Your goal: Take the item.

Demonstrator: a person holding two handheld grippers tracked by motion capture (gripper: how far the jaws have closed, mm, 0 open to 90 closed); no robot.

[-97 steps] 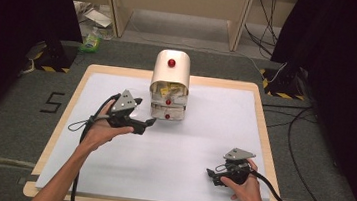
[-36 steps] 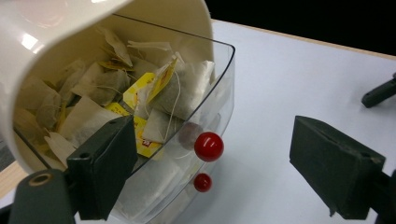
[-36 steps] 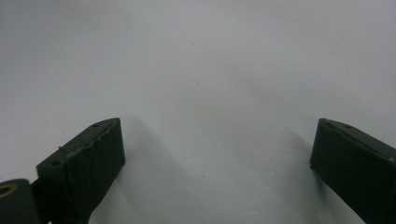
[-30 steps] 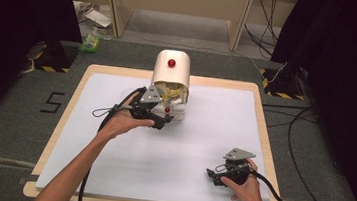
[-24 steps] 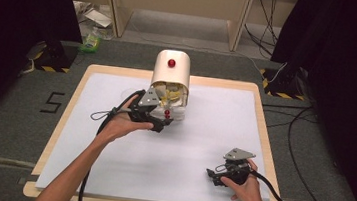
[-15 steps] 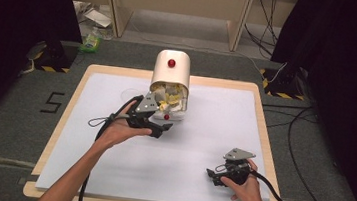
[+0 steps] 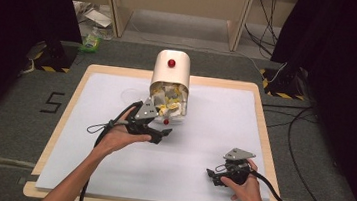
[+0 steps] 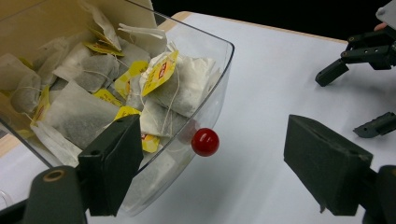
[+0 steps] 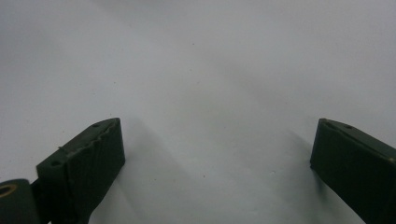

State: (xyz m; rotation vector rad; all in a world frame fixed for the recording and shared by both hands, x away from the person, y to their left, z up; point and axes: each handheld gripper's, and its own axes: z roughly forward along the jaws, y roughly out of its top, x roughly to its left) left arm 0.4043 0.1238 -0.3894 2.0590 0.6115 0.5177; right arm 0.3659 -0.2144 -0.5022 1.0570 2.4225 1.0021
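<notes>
A cream dispenser (image 7: 172,68) with a red button on top stands at the table's far middle. Its clear front bin (image 8: 205,100) is tipped open and holds several tea bags (image 8: 180,86) with yellow tags. A small red knob (image 8: 205,142) sticks out of the bin's front (image 7: 165,122). My left gripper (image 8: 224,163) is open just in front of that bin (image 7: 163,135); the knob lies in the gap between the jaws, touched by neither. My right gripper (image 7: 212,177) rests open on the white sheet at the near right, with nothing between its jaws (image 9: 215,154).
A white sheet (image 7: 213,129) covers the wooden table (image 7: 260,114). The right gripper also appears far off in the left gripper view (image 8: 359,51). Cables trail from both grippers toward the near edge. Boxes and cables lie on the floor beyond the table.
My left gripper went from the table's left to the bin front, then drifted a little back toward the near side. Its jaws stay wide. The right hand has not moved.
</notes>
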